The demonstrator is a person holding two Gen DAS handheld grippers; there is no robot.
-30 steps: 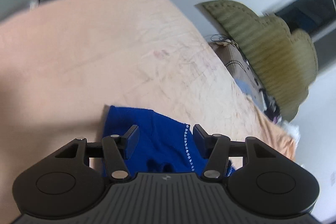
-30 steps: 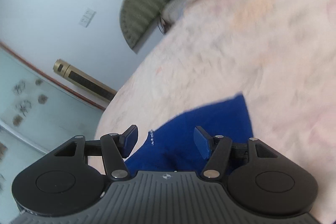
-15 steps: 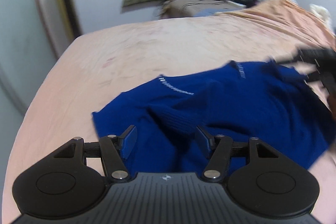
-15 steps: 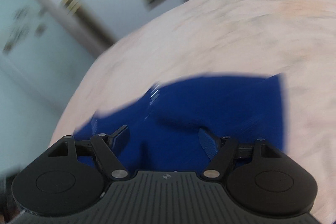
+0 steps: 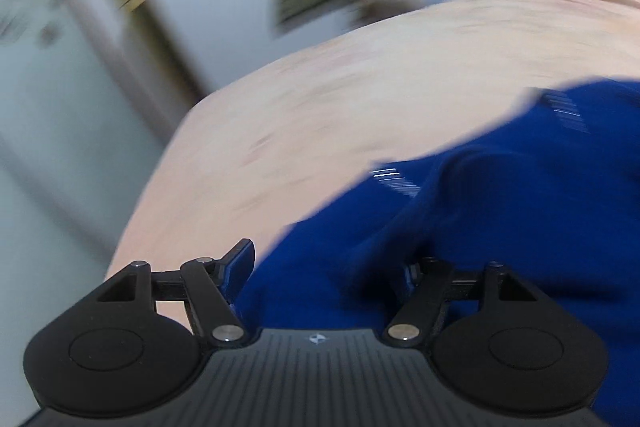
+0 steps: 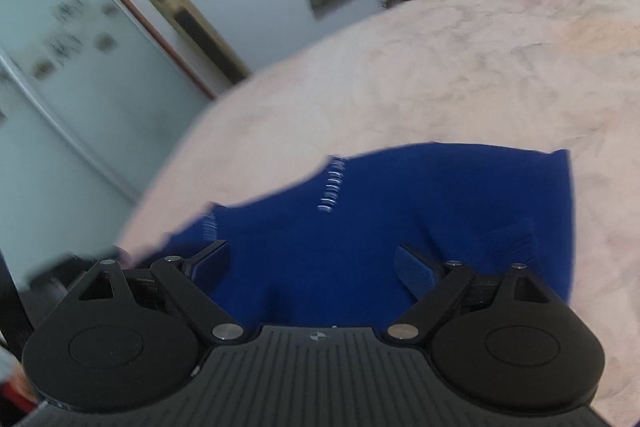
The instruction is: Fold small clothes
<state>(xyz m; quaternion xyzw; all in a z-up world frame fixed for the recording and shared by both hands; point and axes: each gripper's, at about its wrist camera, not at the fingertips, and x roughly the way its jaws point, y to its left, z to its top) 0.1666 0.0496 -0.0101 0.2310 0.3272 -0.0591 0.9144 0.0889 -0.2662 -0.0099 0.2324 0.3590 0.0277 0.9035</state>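
Both tongs, the left gripper (image 5: 326, 267) and the right gripper (image 6: 312, 263), were opening with pads clear, while the blue sweater (image 6: 380, 227) lay on the bed (image 6: 460, 67) beneath and ahead of them.

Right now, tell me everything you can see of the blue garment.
The blue garment is a deep royal-blue knit, seemingly soft, with short rows of white stitch marks. It lies rumpled on the peach bed cover, one ridge raised in the left wrist view. Both grippers' jaws are opening over it; no pad visibly pinches cloth. Its near edge is hidden.
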